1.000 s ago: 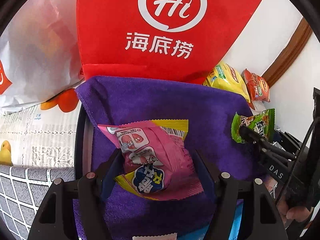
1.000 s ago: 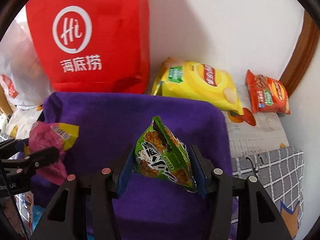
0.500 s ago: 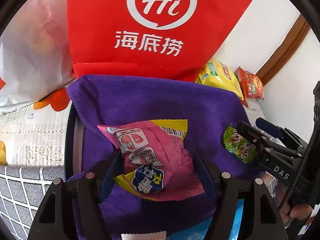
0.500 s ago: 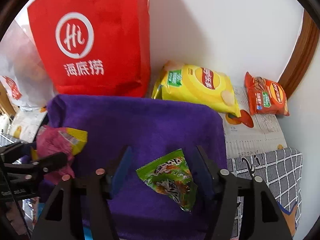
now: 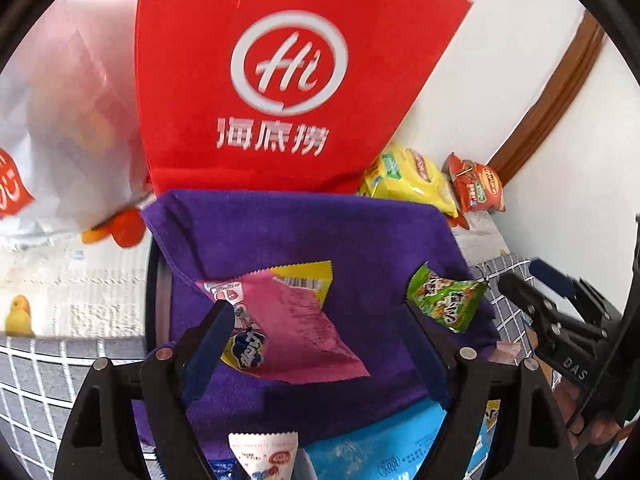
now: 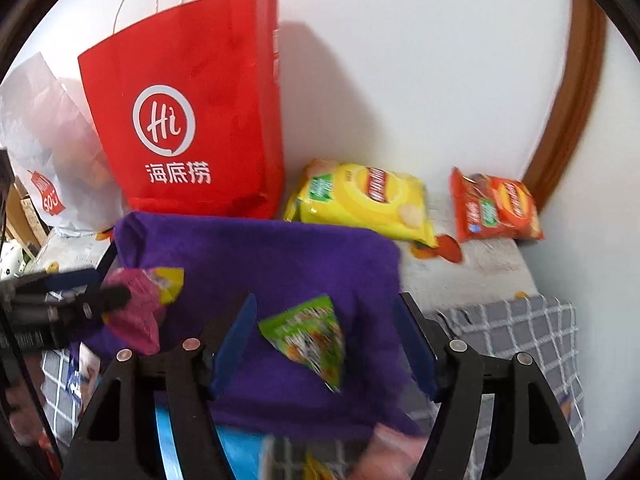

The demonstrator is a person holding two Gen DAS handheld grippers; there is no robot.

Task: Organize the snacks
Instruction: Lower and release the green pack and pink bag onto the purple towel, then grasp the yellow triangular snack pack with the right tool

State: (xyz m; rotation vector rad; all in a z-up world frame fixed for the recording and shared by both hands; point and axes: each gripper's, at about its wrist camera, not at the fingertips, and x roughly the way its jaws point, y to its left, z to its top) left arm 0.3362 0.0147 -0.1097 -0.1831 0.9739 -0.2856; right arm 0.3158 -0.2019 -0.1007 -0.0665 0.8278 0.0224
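Note:
A pink snack packet (image 5: 280, 328) lies on the purple cloth (image 5: 304, 236), between the wide-open fingers of my left gripper (image 5: 316, 336). It touches the left finger but is not clamped. It also shows in the right wrist view (image 6: 140, 308). A green snack packet (image 6: 308, 336) lies on the cloth (image 6: 260, 256) between the open fingers of my right gripper (image 6: 324, 336), free of both. It also shows in the left wrist view (image 5: 444, 300), with my right gripper (image 5: 532, 292) just right of it.
A red paper bag (image 6: 192, 128) and a white bag (image 6: 44, 152) stand behind the cloth. A yellow chip bag (image 6: 368, 200) and a red-orange snack bag (image 6: 496, 208) lie at the back right by the wall. Blue and white packets (image 5: 360, 452) lie at the near edge.
My right gripper opened and dropped the green packet onto the cloth, then drew back. My left gripper has now opened too, and the pink packet rests on the cloth.

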